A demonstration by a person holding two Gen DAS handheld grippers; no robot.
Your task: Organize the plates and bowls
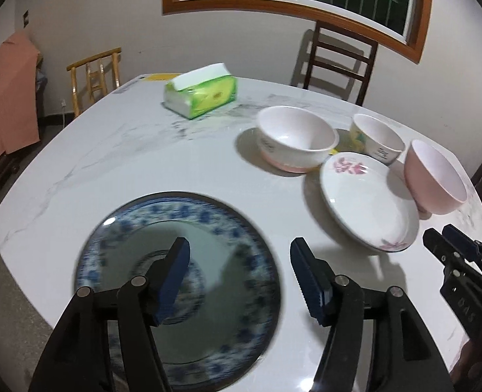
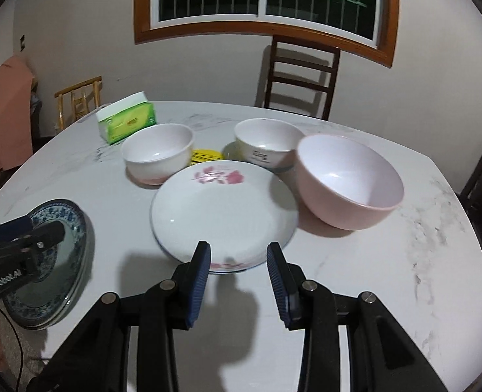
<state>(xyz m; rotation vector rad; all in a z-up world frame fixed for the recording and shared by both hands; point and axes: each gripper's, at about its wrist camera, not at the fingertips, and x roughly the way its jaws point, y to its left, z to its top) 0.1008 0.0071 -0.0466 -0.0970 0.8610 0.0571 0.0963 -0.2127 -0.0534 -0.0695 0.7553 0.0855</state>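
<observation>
Marble-patterned white table (image 2: 388, 261) carries everything: nearest the left edge lies the blue-and-white plate (image 1: 179, 281), to its right the white plate with pink flowers (image 2: 224, 212), then the pink bowl (image 2: 348, 179) just beside that plate, and behind them two white bowls (image 2: 157, 152) (image 2: 264, 145).

Both tongs are released and empty — the left gripper (image 1: 239, 277) hangs with jaws wide above the blue plate, one finger over its centre, the other past its right rim; the right gripper (image 2: 238, 277) hangs over the flowered plate's near rim with a narrower gap, nothing between the pads.

By my judgement the step in hand is picking up a plate for stacking. A shallow plate is best pinched at the rim, one pad above and one beneath, so the right gripper should come in low at the near edge and close firmly; glazed ware slips.

Only the right wrist view shows the small yellow item (image 2: 206, 156) between the bowls clearly; the left view alone shows the whole blue plate.
</observation>
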